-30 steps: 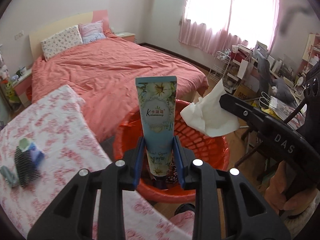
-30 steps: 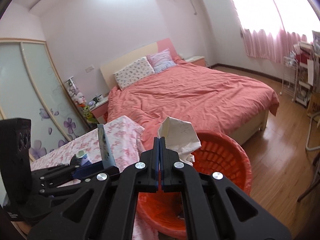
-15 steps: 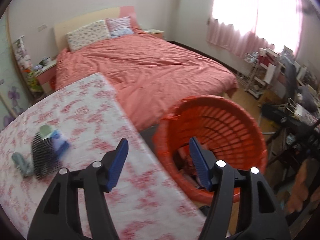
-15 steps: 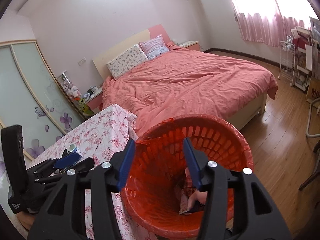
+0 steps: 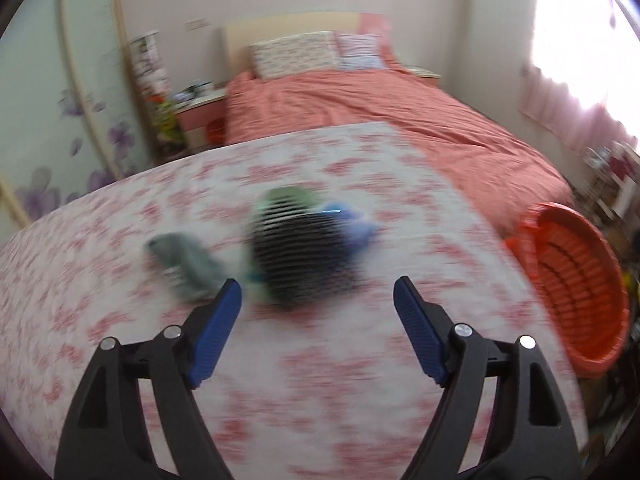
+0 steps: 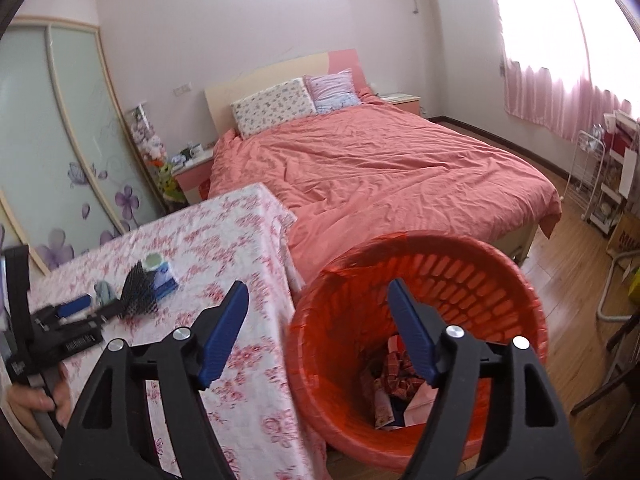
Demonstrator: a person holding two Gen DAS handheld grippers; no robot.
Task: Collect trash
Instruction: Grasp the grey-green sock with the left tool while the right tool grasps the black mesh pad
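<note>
Both loads have dropped into the orange basket, jaws just opened and empty; the left gripper has swung to the black mesh item at twelve o'clock, while the right gripper hangs spread over the basket

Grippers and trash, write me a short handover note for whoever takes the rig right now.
Left gripper: open, empty, jaws just opened, over the table facing the leftover items.
Right gripper: open, empty, jaws just opened, over the bin.
Done: tube and tissue are released; trash lies in the bin bottom.
Left on the table: black mesh item, blue packet with a green-topped thing behind it, and a small grey-green item.
Next, probably: left gripper takes one of these and carries it to the bin.
</note>
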